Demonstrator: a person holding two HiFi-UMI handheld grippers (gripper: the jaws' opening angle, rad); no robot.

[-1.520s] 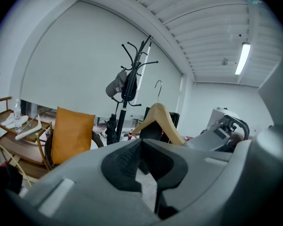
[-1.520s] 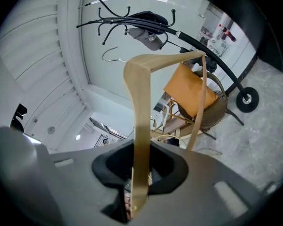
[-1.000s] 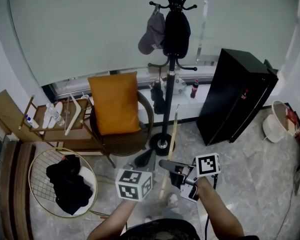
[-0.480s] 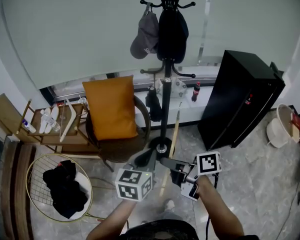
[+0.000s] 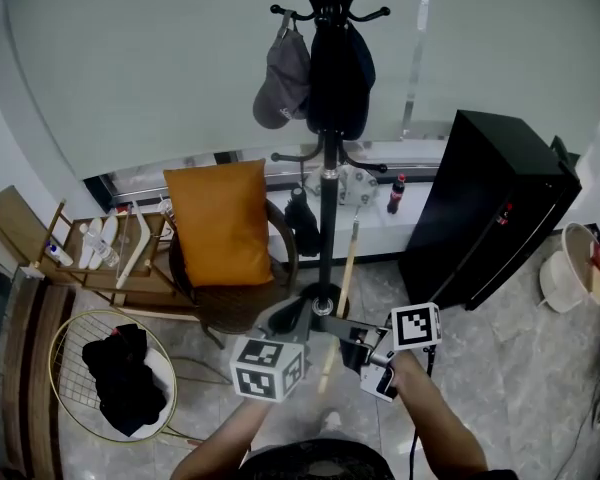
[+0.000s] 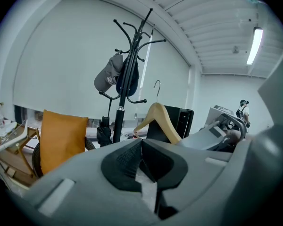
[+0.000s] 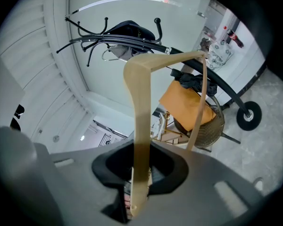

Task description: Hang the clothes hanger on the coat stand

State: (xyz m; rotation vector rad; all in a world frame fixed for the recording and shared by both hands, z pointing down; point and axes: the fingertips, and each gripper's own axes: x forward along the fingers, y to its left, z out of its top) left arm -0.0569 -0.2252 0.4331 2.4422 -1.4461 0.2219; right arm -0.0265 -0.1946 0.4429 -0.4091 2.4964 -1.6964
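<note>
A wooden clothes hanger (image 5: 341,268) sticks up and forward from my right gripper (image 5: 330,328), which is shut on one of its arms. In the right gripper view the hanger (image 7: 141,126) runs straight up out of the jaws of the right gripper (image 7: 139,173), and its metal hook lies close to the stand's top prongs. The black coat stand (image 5: 326,198) rises just ahead, with its base on the floor beyond the grippers. My left gripper (image 5: 285,318) is low and beside the right one. It is shut on nothing (image 6: 141,159), with the hanger (image 6: 158,117) and stand (image 6: 120,102) ahead.
A grey cap (image 5: 278,78) and a black garment (image 5: 340,68) hang on the stand. Left of it is a wicker chair with an orange cushion (image 5: 220,223). A black cabinet (image 5: 490,218) stands at the right. A wire basket (image 5: 65,343) holding dark cloth and a wooden rack (image 5: 80,258) are at the left.
The stand and the room have slid down and nearer in the head view, so I have come closer. Both grippers keep their places, and the right one still grips the hanger.
</note>
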